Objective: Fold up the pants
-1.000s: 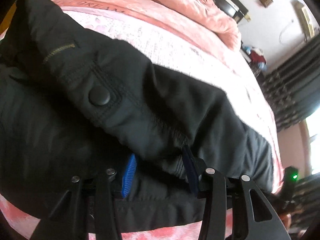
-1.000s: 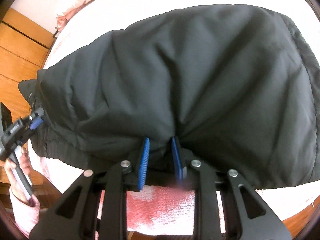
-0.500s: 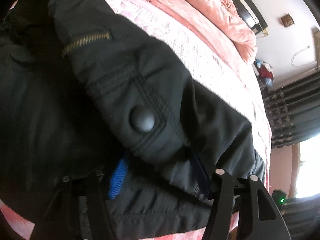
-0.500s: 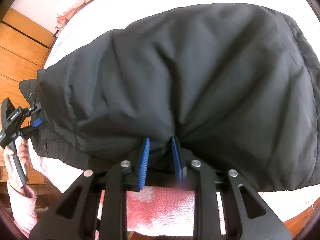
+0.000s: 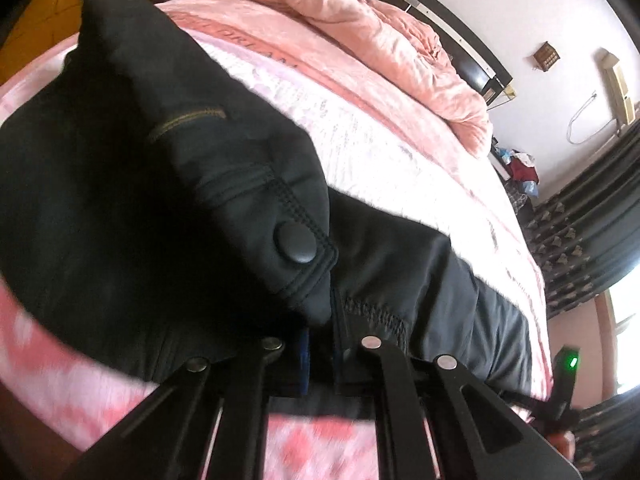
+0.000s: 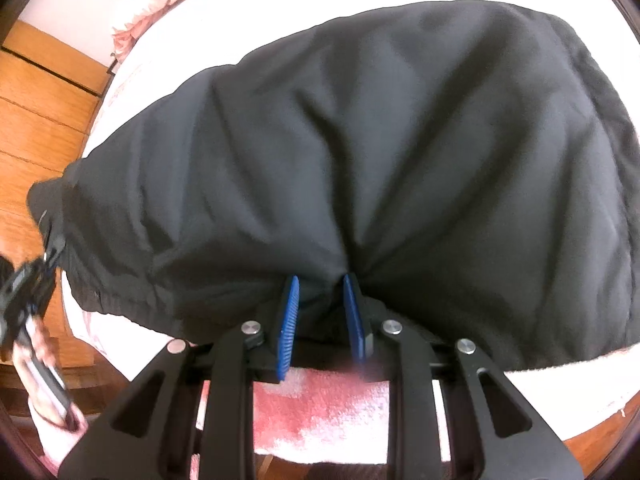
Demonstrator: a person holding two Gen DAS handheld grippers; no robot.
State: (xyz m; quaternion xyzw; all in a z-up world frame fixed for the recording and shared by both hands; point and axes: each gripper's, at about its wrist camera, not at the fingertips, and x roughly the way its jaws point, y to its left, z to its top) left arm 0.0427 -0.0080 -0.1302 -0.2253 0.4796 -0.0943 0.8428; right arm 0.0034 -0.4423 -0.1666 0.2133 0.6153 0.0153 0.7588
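Note:
Black padded pants [image 6: 400,140] lie bunched on the bed. My right gripper [image 6: 320,312] is shut on a pinch of their near edge, and creases fan out from its blue pads. In the left wrist view the waistband end of the pants [image 5: 120,200] fills the left side, showing a snap button [image 5: 296,245] and a brass zipper [image 5: 188,120]. My left gripper [image 5: 320,356] is shut on the pants, with the waistband flap caught between its narrow jaws. The right wrist view shows the left gripper [image 6: 44,264] blurred at the pants' left end, held by a hand in a pink sleeve.
A crumpled pink duvet [image 5: 380,40] lies at the head of the bed on a pale pink sheet [image 5: 400,168]. Dark curtains [image 5: 580,240] hang on the right. A wooden wardrobe [image 6: 36,120] stands to the left of the bed. A pink fleecy cover [image 6: 320,412] hangs over the near edge.
My left gripper's jaws, open around the waistband before, have closed on it, and the left hand has shifted, so more of the bed shows. The right gripper has kept still.

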